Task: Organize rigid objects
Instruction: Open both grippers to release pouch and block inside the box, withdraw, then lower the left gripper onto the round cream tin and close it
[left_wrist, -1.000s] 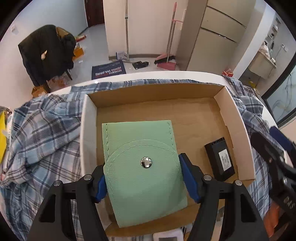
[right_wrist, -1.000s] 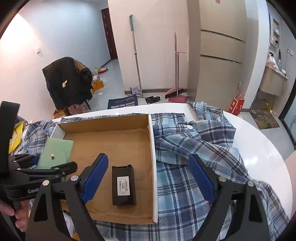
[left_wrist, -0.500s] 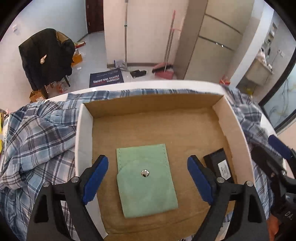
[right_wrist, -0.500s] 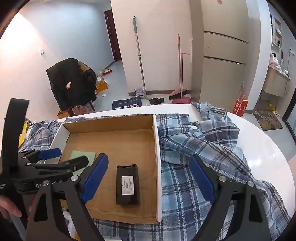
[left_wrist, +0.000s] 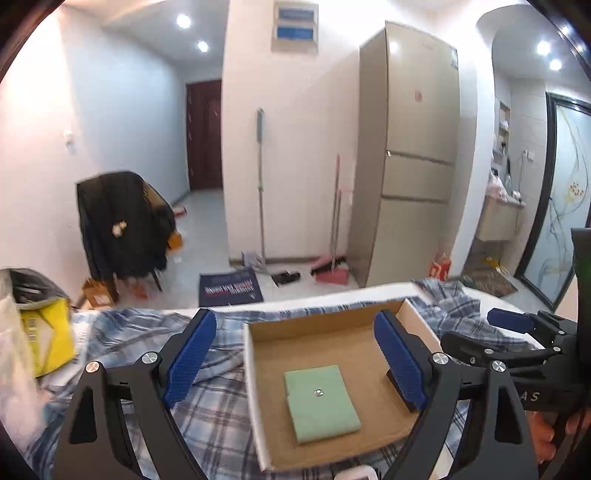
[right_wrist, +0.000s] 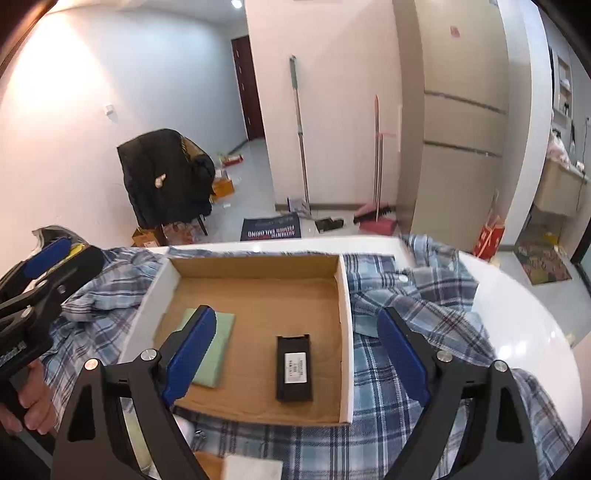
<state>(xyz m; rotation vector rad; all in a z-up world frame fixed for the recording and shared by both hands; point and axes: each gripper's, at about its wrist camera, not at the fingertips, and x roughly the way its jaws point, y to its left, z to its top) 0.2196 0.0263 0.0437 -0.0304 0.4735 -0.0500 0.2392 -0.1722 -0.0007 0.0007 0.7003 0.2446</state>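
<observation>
A green snap pouch (left_wrist: 320, 402) lies flat on the floor of the open cardboard box (left_wrist: 255, 387), left of centre. A black battery pack (right_wrist: 294, 367) lies in the same box to the right; in the left wrist view only its corner (left_wrist: 398, 387) shows behind a finger. My left gripper (left_wrist: 295, 321) hangs open above and in front of the box, empty. My right gripper (right_wrist: 295, 317) hovers over the box's near half, its jaws opening a little with nothing between them. Each gripper shows in the other's view: the right gripper (left_wrist: 476, 332), the left gripper (right_wrist: 74, 254).
The box rests on a blue plaid shirt (right_wrist: 406, 295) spread over a round white table (right_wrist: 517, 295). A yellow bag (left_wrist: 48, 339) sits at the table's left. A small white object (left_wrist: 354, 474) lies at the near edge. A hand (right_wrist: 33, 402) grips the left tool.
My left gripper opened, let go of the green pouch and pulled back and up; the pouch now lies in the box. My right gripper rose slightly.
</observation>
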